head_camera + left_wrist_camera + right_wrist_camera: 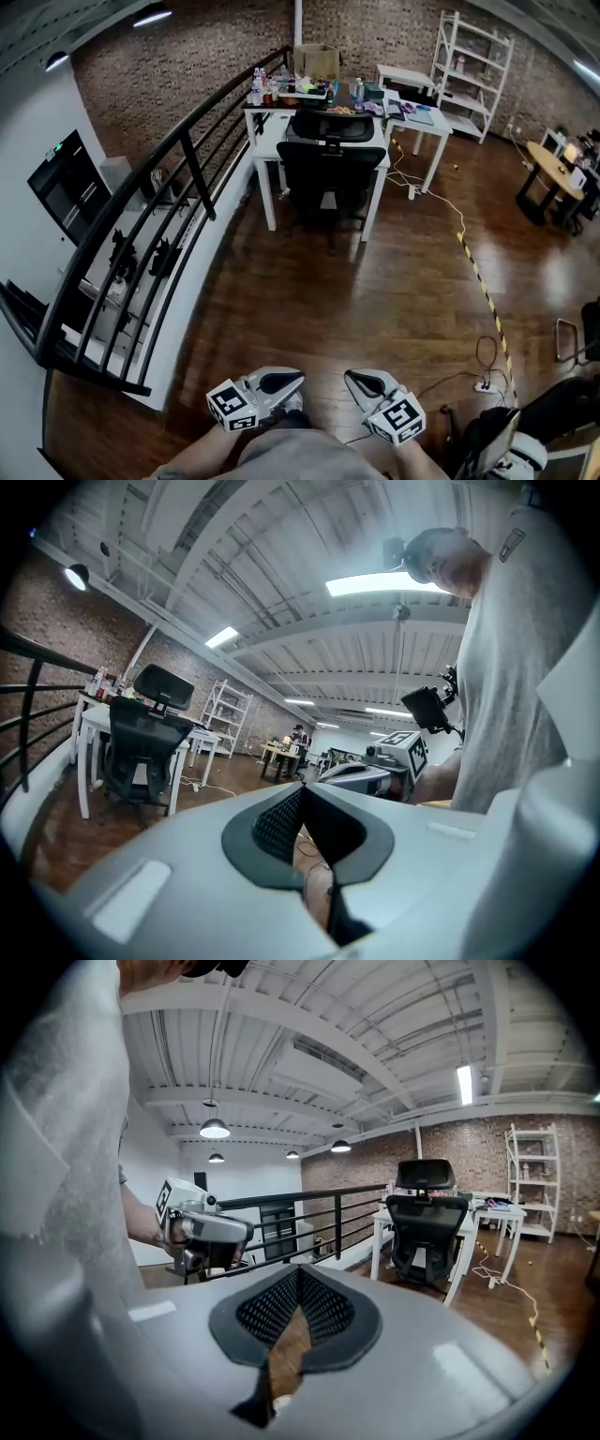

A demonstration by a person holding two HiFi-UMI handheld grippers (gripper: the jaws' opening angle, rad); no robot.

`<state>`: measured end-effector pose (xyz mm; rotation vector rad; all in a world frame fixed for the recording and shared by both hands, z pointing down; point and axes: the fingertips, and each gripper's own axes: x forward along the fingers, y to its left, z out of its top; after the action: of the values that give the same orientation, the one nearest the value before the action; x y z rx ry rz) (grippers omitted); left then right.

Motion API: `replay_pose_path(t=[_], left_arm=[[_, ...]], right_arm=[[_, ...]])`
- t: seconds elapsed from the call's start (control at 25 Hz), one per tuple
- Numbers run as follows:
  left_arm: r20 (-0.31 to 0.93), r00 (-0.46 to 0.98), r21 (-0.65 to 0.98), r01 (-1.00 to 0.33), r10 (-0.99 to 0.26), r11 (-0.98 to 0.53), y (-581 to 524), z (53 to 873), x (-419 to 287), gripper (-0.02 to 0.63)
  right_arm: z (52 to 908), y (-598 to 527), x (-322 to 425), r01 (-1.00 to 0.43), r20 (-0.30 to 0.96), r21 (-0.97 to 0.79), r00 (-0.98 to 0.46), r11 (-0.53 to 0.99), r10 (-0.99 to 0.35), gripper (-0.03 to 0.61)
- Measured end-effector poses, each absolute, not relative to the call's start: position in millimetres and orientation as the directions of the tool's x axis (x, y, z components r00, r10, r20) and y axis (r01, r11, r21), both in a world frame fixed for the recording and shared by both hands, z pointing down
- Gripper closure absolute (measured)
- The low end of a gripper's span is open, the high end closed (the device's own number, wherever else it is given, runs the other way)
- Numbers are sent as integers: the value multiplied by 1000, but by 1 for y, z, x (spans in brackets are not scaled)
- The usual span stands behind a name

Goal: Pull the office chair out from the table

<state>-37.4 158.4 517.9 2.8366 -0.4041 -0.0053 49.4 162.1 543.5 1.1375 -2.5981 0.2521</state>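
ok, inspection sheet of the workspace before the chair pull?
surface: wooden floor, white table at the far end
job's things: black office chair pushed in at the table, untouched
clutter: bottles and cardboard box on the tabletop
tools: left tool and right tool shut, empty, far from the chair
cables: white cable trailing from the table; power strip at right
surroundings: black railing, brick wall, white shelf
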Motion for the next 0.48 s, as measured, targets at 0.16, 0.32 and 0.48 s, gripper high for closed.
replay_pose_path(t=[0.16, 0.32, 0.48], left_arm=[[25, 966, 260, -256, -259, -931, 109, 509, -52, 614], [14, 968, 260, -247, -252, -933, 68, 510, -67, 614], [21, 968, 266, -246, -250, -932, 37, 515, -78, 614]], right_arm=[[533, 112, 37, -750, 334, -28, -630, 661, -701, 574], [535, 72, 26, -762, 333, -17, -614, 647, -715, 574], [536, 42, 19, -774, 333, -21, -602, 633, -726, 574]])
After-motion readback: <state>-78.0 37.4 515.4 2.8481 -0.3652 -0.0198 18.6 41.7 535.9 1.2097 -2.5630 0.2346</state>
